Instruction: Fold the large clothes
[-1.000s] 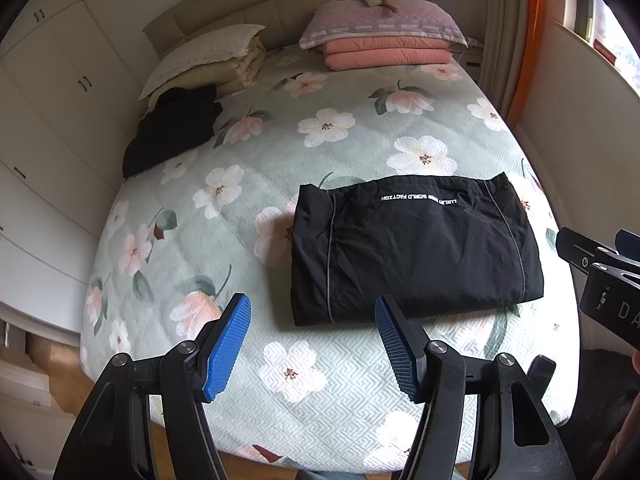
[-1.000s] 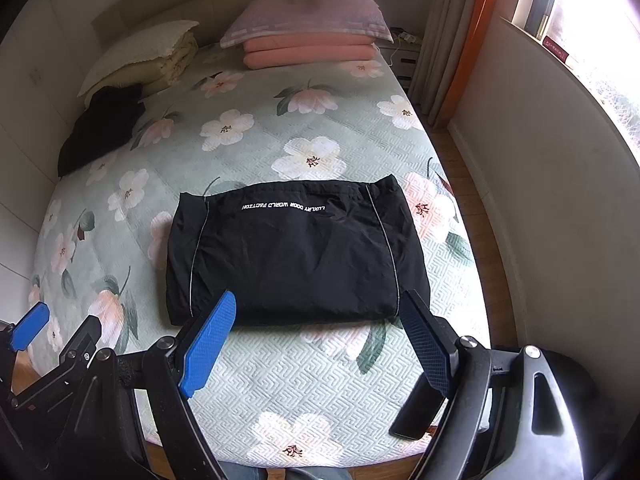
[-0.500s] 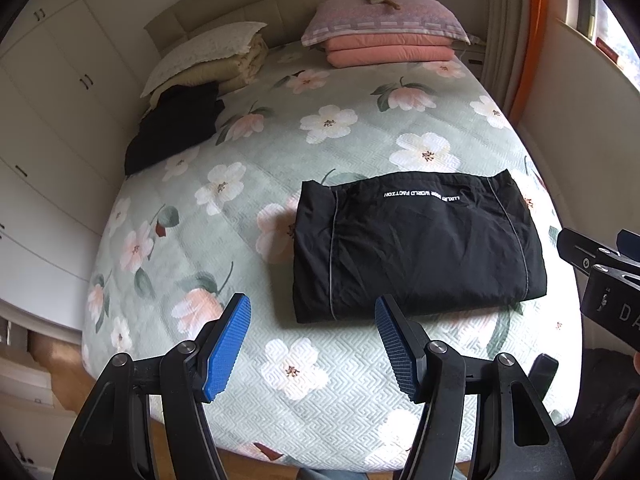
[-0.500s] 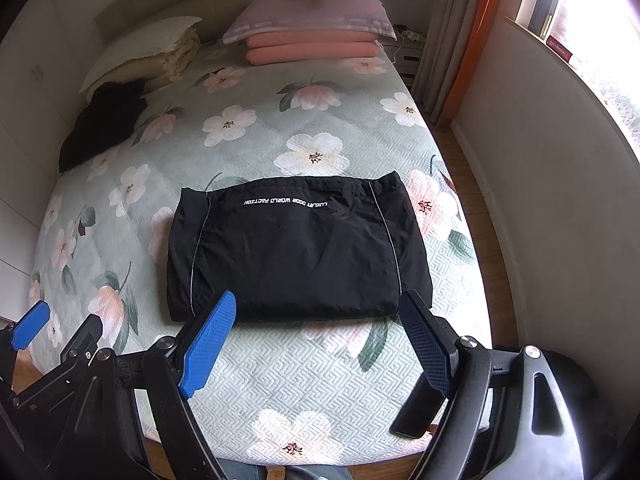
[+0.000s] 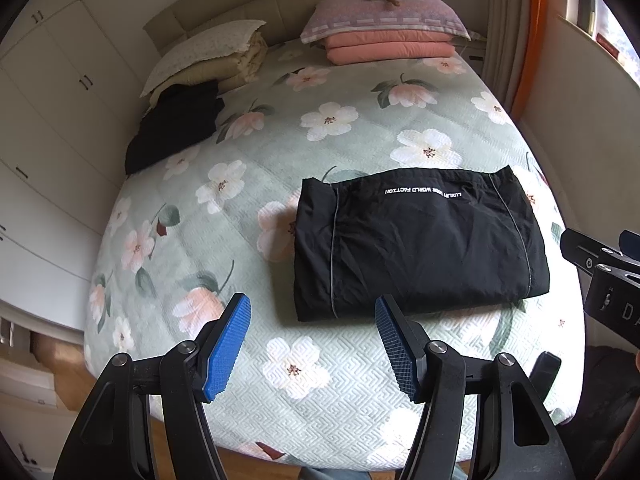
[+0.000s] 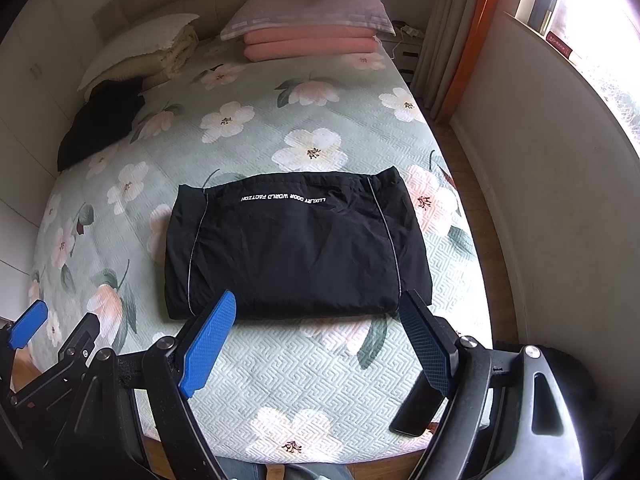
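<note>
A black garment (image 5: 420, 240) (image 6: 296, 244) with grey piping and a line of white lettering lies folded into a flat rectangle on the flowered bed cover (image 5: 248, 152) (image 6: 256, 140), near the foot of the bed. My left gripper (image 5: 314, 312) hovers open above the cover, just short of the garment's near left corner, nothing between its blue pads. My right gripper (image 6: 318, 308) is open too, its fingers spread about as wide as the garment's near edge and held above it. Neither gripper touches the cloth.
A second dark garment (image 5: 176, 124) (image 6: 100, 120) lies bunched at the far left by a cream pillow stack (image 5: 212, 56). Pink folded bedding under a lilac pillow (image 5: 384, 28) sits at the headboard. White wardrobes (image 5: 48, 112) stand left; wall, curtain and window (image 6: 584, 20) right. A dark phone (image 6: 416, 412) lies at the bed's foot.
The bed and garment sit very slightly lower in both views than a second ago. Both grippers stay open and empty, and the garment lies unchanged.
</note>
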Tool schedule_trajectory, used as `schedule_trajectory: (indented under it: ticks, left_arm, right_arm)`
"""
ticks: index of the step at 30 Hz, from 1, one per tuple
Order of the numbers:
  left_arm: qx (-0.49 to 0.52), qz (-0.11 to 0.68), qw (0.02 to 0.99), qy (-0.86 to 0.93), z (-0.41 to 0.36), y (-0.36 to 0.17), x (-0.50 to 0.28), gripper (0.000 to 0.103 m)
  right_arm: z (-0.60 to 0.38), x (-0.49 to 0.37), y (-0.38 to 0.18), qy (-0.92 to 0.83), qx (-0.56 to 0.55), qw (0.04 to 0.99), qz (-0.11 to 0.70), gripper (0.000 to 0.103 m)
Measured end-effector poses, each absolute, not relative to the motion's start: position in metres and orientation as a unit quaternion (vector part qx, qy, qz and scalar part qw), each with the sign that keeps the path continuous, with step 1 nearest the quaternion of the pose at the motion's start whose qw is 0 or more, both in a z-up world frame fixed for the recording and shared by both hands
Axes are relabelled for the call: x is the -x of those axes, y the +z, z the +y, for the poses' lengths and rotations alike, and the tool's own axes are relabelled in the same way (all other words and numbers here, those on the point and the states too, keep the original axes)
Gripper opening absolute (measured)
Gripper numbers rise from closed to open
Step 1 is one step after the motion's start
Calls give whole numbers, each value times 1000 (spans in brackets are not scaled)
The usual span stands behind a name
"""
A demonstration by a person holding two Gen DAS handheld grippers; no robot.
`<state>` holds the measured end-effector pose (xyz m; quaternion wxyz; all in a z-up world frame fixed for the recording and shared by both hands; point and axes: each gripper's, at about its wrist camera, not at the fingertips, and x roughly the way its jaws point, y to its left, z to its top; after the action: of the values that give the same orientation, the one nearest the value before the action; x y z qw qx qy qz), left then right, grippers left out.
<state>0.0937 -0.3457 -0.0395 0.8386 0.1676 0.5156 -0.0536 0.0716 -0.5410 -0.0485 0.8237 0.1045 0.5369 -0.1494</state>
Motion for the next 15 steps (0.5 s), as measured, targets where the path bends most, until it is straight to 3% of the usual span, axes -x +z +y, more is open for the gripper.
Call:
schedule_trajectory:
  ticks: [15]
  left_arm:
    - [-171, 492, 853, -28, -336, -31, -96, 68]
  right_arm:
    - [-541, -68, -51, -149, -101, 823, 538, 85]
